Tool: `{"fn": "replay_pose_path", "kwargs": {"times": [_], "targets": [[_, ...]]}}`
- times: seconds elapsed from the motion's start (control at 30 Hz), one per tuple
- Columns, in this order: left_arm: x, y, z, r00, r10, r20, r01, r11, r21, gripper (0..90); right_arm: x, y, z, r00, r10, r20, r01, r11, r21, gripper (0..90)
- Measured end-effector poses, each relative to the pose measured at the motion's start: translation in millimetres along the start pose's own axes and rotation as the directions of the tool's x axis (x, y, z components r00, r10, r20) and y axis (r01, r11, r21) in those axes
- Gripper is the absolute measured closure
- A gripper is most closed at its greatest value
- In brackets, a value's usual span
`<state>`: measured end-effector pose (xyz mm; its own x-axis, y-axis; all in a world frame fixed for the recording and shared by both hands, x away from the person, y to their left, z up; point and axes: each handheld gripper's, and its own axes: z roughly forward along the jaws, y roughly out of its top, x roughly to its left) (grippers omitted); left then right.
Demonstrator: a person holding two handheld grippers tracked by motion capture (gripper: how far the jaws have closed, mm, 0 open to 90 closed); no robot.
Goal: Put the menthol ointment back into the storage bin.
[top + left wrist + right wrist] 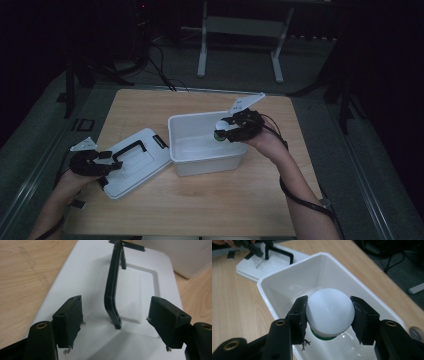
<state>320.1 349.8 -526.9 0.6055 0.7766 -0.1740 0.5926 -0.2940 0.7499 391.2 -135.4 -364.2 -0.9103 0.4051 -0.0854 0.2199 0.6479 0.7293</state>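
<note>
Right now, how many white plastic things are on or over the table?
3: the open white bin mid-table, its lid lying flat to the left with a black handle, and a white-capped jar held over the bin by the right hand-held gripper.

Looked like a dim lab or recording room: wooden table [200, 200] on grey carpet [240, 70], white metal stand [202, 45], loose cables [160, 65] behind.

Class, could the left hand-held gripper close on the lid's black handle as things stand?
Probably yes: the left hand-held gripper has open jaws either side of the upright handle on the lid, with nothing between.
</note>
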Motion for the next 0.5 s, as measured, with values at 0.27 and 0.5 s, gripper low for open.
{"fn": "replay_pose_path", "kwargs": {"times": [0.27,0.5], "targets": [[1.0,-2.1,0.3,1.0000,0.000,0.007,0.000,1.0000,0.006,27.5,-1.5,-3.6,43.7,0.9963,0.003,-0.086,0.003,0.997,0.073,50.5],[0.8,-0.9,-0.4,0.9999,0.008,-0.008,-0.008,0.9999,0.013,27.5,-6.8,-6.7,68.8,0.9934,0.025,-0.112,-0.009,0.991,0.136,50.6]]}}
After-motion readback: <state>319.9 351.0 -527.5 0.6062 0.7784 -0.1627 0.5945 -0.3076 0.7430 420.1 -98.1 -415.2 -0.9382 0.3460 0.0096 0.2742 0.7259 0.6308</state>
